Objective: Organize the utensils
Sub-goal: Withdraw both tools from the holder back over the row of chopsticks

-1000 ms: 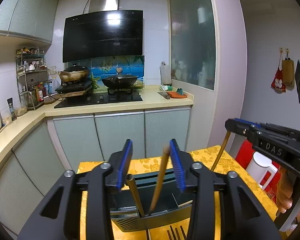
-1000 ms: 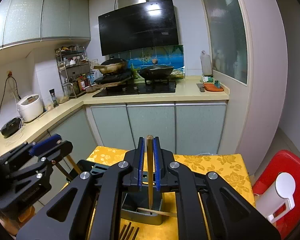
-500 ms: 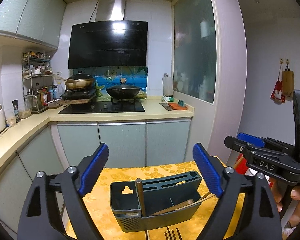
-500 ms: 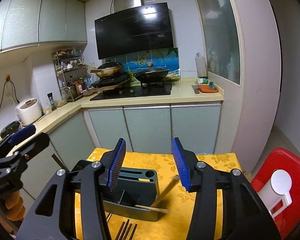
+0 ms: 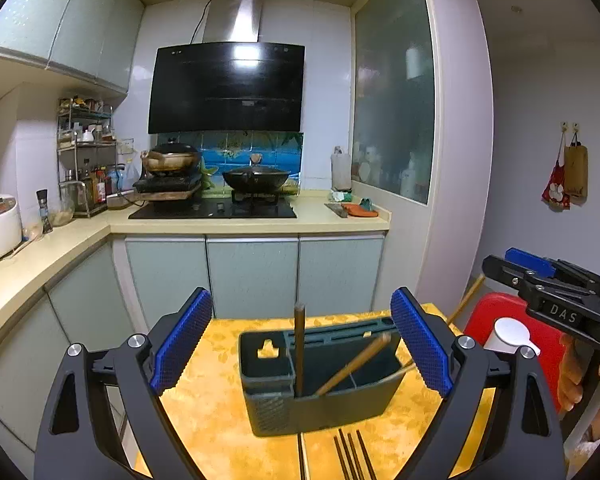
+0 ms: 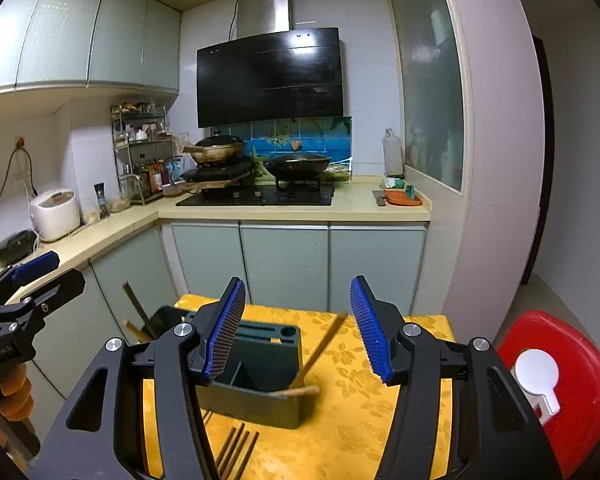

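Dim indoor kitchen, greenish-yellow cast in both fisheye views. Main light is overhead, seen only as a white glare patch on the glossy black range hood [image 5: 228,88] at 12 o'clock. Straight lines bow toward the edges; dark vignette at the corners. One chopstick [image 6: 320,350] near center is motion-blurred. Table [image 6: 364,408] w/ yellow cloth looks slightly oversaturated.

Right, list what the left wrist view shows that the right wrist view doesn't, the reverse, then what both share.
Only the left wrist view: the red and tan items hanging on the far wall, and the left gripper, jaws opening, nothing gripped.

Only the right wrist view: the black appliance beside the rice cooker, and the right gripper, jaws opening and empty.

Both: the dark utensil holder with chopsticks leaning inside, loose chopsticks on the yellow tablecloth, the stove.
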